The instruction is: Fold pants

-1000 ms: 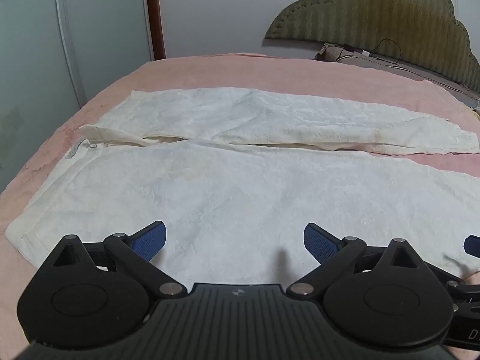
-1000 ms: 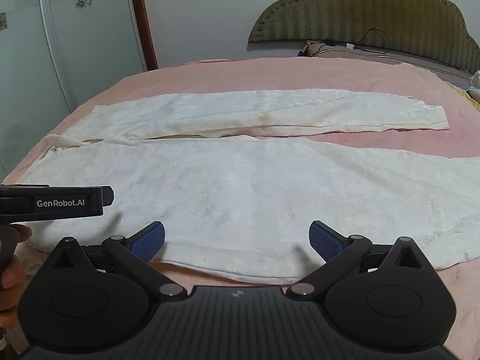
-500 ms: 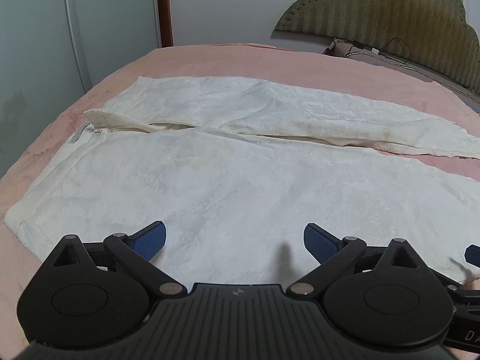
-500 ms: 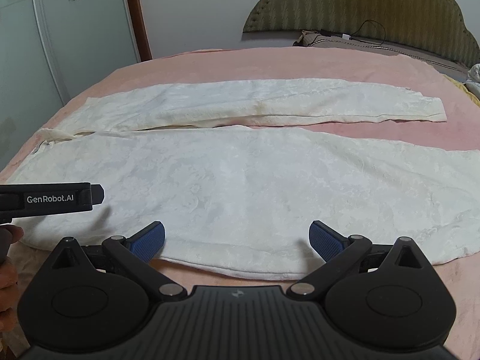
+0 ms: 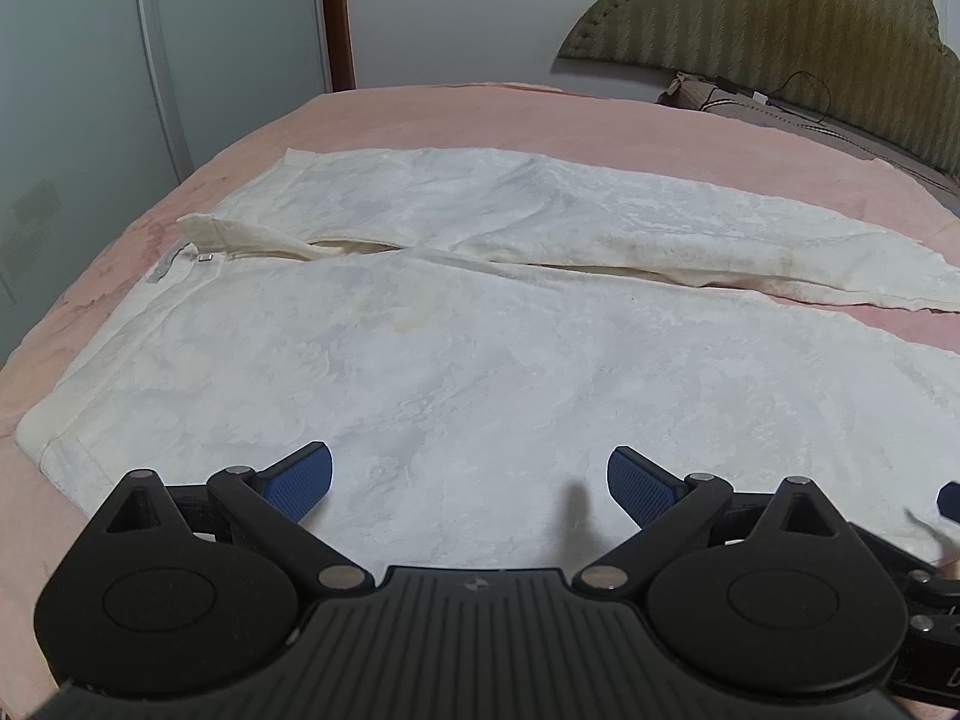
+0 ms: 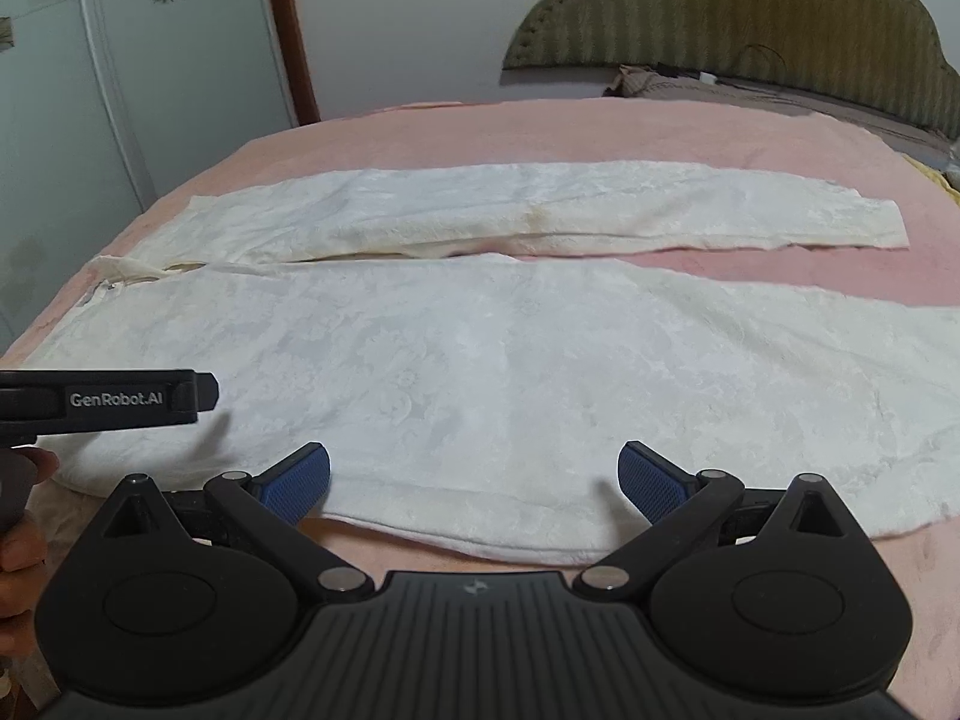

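Pink bed (image 5: 540, 120) under flat white pants (image 5: 480, 348), left tool (image 5: 470, 483) and right tool (image 6: 474, 480) both spread apart, empty.

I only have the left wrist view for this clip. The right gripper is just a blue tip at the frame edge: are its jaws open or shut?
Observer: Open. In the right wrist view, the right gripper has its jaws spread wide over the near edge of the white patterned fabric pants, holding nothing.
Reviewer: Is the far leg's end on the bed?
Observer: Yes. The far leg's hem lies flat on the pink bedspread.
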Available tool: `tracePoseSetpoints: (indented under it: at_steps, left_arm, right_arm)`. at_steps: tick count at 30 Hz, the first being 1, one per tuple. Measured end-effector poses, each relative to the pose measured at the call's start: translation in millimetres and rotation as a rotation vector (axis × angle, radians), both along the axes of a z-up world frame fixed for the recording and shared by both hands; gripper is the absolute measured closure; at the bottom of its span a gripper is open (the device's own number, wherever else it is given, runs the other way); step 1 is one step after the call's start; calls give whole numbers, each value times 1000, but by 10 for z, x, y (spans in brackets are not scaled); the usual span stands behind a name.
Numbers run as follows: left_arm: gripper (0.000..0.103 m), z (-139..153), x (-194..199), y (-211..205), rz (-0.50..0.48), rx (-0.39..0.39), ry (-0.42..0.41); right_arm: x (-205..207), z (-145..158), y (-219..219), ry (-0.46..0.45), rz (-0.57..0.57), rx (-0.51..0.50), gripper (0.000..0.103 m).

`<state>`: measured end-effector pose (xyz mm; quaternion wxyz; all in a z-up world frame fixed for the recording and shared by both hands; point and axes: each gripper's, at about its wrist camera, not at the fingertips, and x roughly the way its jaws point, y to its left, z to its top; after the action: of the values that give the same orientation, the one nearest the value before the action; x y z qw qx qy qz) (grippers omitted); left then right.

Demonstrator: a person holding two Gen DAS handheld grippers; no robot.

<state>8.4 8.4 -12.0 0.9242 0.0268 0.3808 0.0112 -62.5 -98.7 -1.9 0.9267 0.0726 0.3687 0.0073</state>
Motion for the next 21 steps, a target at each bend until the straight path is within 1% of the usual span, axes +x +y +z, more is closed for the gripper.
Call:
tracePoseSetpoints:
  at_steps: [6, 10, 14, 18, 21]
  left_arm:
    - [2, -64, 90, 26, 8, 32, 22]
    - [2, -96, 153, 46, 4, 47, 22]
    - [2, -102, 213, 61, -3, 68, 13]
    - [2, -92, 283, 86, -8, 81, 6]
    - [2, -77, 333, 100, -15, 88, -9]
  right_arm:
    - [99, 116, 36, -82, 74, -65, 0]
    - [245, 118, 69, -71, 150, -81, 0]
    - [360, 138, 97, -71, 197, -93, 0]
    - [423, 216, 144, -111, 250, -164, 0]
    - [480, 277, 125, -155, 287, -176, 0]
